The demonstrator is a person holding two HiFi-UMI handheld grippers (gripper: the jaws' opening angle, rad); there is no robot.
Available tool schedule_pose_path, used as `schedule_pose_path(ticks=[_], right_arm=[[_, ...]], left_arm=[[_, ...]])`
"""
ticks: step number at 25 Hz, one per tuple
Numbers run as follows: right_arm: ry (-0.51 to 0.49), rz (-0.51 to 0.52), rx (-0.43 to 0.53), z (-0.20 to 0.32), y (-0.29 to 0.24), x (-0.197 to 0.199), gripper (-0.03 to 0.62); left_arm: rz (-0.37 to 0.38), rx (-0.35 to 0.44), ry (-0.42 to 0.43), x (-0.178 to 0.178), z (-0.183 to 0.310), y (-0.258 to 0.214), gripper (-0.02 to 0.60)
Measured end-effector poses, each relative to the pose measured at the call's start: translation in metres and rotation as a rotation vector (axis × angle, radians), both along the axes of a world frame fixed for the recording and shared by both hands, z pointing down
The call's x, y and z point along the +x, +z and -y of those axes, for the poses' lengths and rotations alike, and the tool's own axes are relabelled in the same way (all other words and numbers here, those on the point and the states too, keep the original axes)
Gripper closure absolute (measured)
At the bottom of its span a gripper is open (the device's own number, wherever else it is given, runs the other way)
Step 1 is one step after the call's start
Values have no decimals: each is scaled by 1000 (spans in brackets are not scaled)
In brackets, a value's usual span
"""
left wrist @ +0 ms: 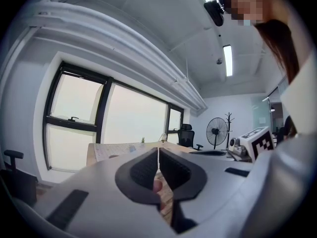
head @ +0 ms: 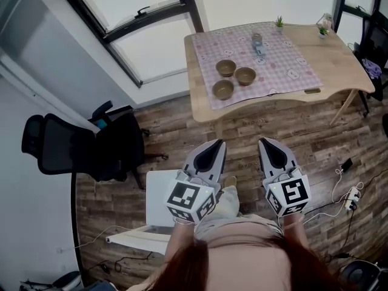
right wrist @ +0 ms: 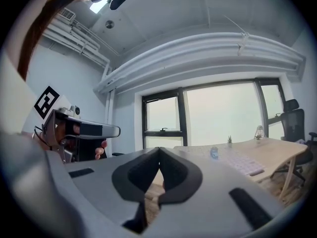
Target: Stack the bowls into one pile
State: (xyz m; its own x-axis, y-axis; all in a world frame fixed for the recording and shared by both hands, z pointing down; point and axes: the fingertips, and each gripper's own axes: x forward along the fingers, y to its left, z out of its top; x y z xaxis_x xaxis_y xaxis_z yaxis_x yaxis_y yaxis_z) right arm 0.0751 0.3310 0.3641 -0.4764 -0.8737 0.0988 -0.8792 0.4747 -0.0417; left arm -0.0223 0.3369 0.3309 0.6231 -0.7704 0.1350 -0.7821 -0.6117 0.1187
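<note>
- Bright, even daylight from blown-out black-framed windows [left wrist: 124, 118]; soft shadows.
- Glaring white ceiling strip light [left wrist: 228, 59].
- Heavy fisheye bending, black corners in both gripper views.

No letters, numbers or brand names are coming through anywhere. The closest things to signs are showing low in the head view: bold black-and-white square patterns are sitting on the marker cube [head: 191, 200] of the left gripper [head: 219, 143] at lower centre, and on the second marker cube [head: 290, 196] of the right gripper [head: 264, 142] just right of it. They are spelling out nothing. At upper centre, small printed motifs are dotting the checked tablecloth [head: 285, 62], too tiny to read.
</note>
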Motion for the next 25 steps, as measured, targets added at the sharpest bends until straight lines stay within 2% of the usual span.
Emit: schedule_pose_path(ticks=[25], right_arm=[[18,-37,-42,126,5,-25,594]], left_arm=[[-23,-18,44,-24,126,1,569]])
